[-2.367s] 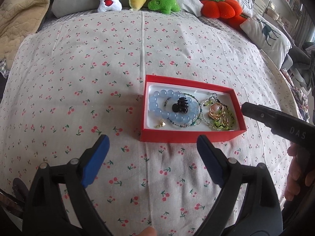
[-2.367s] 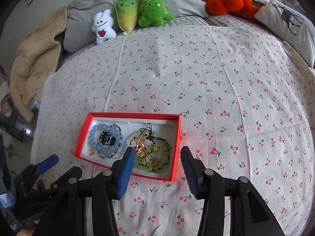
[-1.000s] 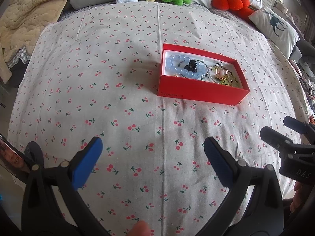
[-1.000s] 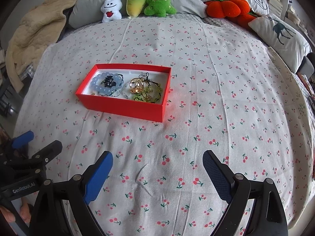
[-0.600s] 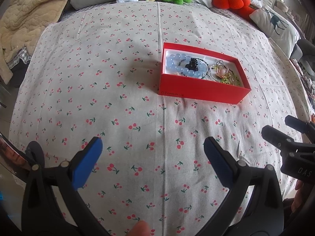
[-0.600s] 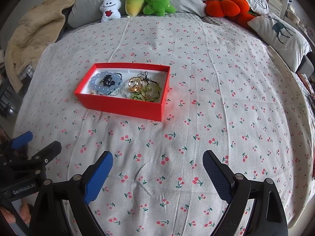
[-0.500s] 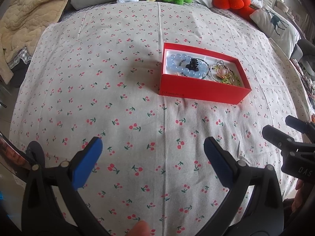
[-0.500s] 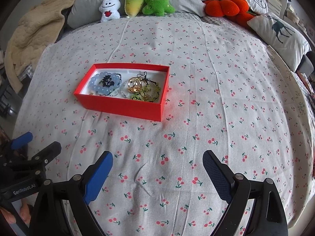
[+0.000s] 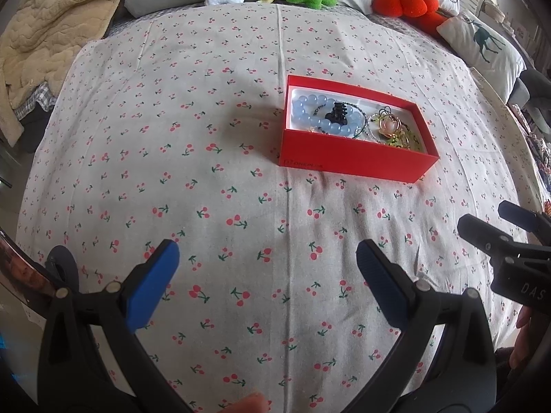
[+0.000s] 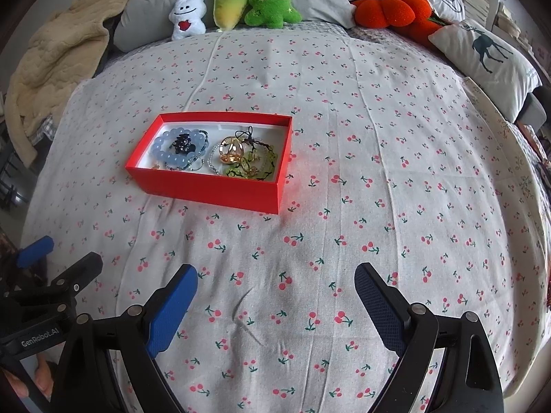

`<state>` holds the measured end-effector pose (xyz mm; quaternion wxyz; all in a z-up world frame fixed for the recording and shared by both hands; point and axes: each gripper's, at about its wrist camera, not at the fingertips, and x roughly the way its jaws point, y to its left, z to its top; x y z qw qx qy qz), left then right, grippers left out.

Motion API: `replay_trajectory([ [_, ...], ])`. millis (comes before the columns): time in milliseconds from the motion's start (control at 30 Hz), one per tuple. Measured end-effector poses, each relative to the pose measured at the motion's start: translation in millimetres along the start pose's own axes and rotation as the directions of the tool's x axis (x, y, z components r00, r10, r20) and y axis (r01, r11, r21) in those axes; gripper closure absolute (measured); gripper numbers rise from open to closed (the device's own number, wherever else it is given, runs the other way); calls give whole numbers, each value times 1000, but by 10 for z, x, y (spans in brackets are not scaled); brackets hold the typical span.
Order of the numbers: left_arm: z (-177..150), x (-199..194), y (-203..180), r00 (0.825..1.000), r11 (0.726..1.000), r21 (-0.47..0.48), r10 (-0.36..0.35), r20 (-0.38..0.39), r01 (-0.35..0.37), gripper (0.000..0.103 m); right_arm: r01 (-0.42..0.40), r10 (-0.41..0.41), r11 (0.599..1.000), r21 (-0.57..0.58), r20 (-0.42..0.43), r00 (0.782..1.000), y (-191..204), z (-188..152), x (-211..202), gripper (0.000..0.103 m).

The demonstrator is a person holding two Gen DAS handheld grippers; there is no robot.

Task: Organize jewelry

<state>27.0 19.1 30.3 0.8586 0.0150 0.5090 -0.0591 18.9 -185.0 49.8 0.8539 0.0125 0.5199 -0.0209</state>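
A red box (image 9: 354,163) (image 10: 213,191) sits on the cherry-print bedsheet (image 9: 213,179). Inside it lie a blue bead bracelet (image 9: 306,110) (image 10: 162,149), a black hair claw (image 9: 335,112) (image 10: 182,144), a gold ring piece (image 9: 387,125) (image 10: 230,149) and green beaded strings (image 10: 255,168). My left gripper (image 9: 267,282) is open and empty, well back from the box near the bed's front. My right gripper (image 10: 275,304) is open and empty, also well short of the box. Each gripper shows at the edge of the other's view (image 9: 509,241) (image 10: 51,275).
Plush toys (image 10: 237,3) and an orange pumpkin cushion (image 10: 392,8) line the head of the bed. A deer-print pillow (image 10: 489,55) lies at the right. A beige blanket (image 9: 44,34) is heaped at the left.
Both grippers have pulled back from the box and opened wider since 2.4 s ago. Over the last second they have barely moved. The jewelry stays in the box.
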Motion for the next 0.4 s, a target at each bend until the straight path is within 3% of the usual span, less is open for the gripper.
replay_trajectory([
  [400,-52,33,32,1000,1000,26,-5,-1,5,1,8,-8,1000,-2,-12,1000,41,-5,71,9],
])
